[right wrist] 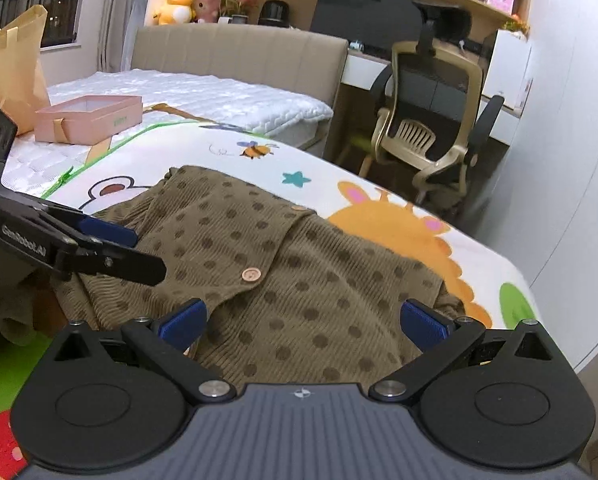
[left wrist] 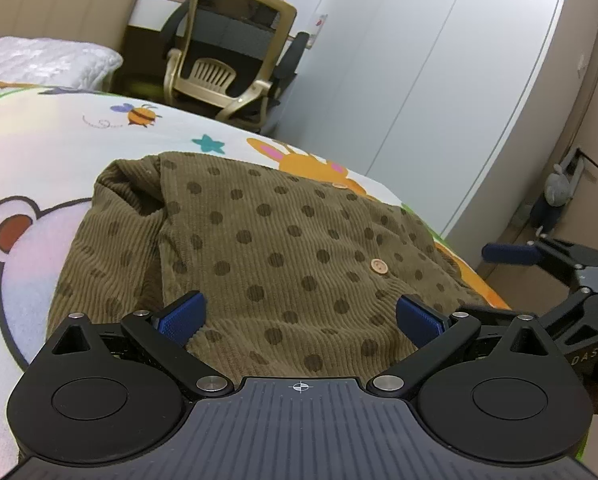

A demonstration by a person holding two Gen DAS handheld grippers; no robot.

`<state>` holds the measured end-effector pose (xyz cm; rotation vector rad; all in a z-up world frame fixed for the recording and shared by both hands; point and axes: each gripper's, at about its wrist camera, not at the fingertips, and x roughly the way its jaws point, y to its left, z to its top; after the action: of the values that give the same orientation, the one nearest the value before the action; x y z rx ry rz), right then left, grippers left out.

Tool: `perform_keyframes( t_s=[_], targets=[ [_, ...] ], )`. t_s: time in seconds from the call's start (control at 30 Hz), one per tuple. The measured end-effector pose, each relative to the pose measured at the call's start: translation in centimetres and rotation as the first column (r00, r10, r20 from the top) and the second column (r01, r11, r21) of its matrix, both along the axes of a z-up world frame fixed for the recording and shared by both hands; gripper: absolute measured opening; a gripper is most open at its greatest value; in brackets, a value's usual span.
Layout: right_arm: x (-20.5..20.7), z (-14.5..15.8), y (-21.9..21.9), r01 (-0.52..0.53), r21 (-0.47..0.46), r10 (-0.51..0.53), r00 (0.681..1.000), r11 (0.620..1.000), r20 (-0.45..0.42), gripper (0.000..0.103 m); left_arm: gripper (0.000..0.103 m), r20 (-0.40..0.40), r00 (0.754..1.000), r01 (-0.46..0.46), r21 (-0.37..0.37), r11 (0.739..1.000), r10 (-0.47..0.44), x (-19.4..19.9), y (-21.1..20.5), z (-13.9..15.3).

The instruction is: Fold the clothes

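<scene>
An olive-brown corduroy garment (left wrist: 267, 248) with dark polka dots and wooden buttons lies spread on a cartoon-print blanket (left wrist: 39, 140). My left gripper (left wrist: 301, 318) hovers open over its near edge, blue pads wide apart with nothing between them. In the right wrist view the same garment (right wrist: 299, 280) lies under my right gripper (right wrist: 303, 320), which is also open and empty. The left gripper (right wrist: 111, 236) shows at the left of that view, over the garment's left side. The right gripper (left wrist: 539, 256) shows at the right edge of the left wrist view.
The blanket (right wrist: 379, 216) covers a bed with a white mattress (right wrist: 203, 92) and beige headboard. A pink open box (right wrist: 87, 118) and a paper bag (right wrist: 11, 72) sit at the far left. An office chair (right wrist: 431, 128) stands beyond the bed; white wardrobe doors (left wrist: 439, 80) on the right.
</scene>
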<state>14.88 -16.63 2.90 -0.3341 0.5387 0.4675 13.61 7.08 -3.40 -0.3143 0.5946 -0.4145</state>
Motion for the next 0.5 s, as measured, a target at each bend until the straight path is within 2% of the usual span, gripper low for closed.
perform_keyframes(
  t_s=[0.07,0.17,0.23,0.4,0.5],
  targets=[
    [0.4,-0.8,0.0,0.012,0.0,-0.012,0.999,1.0,-0.034,0.103,0.103,0.0,1.0,0.0,-0.007,1.0,0.0,0.0,0.1,0.0],
    [0.4,-2.8,0.3,0.042,-0.085,-0.047,0.998,0.995,-0.047,0.103,0.103,-0.002,1.0,0.001,-0.014,1.0,-0.001,0.0,0.2,0.0],
    [0.1,-3.9,-0.1,0.05,-0.106,-0.053,0.998,0.993,-0.024,0.103,0.103,-0.005,1.0,0.001,-0.022,1.0,-0.001,0.1,0.4,0.0],
    [0.9,-4.1,-2.2,0.053,0.017,-0.052,0.996,0.998,-0.078,0.103,0.103,-0.018,1.0,0.013,0.0,1.0,-0.013,0.0,-0.2,1.0],
    [0.8,-3.6,-4.0,0.077,0.128,-0.065,0.994,0.989,-0.093,0.103,0.103,0.001,0.998,0.061,0.023,0.998,-0.061,-0.5,-1.6,2.1]
  ],
)
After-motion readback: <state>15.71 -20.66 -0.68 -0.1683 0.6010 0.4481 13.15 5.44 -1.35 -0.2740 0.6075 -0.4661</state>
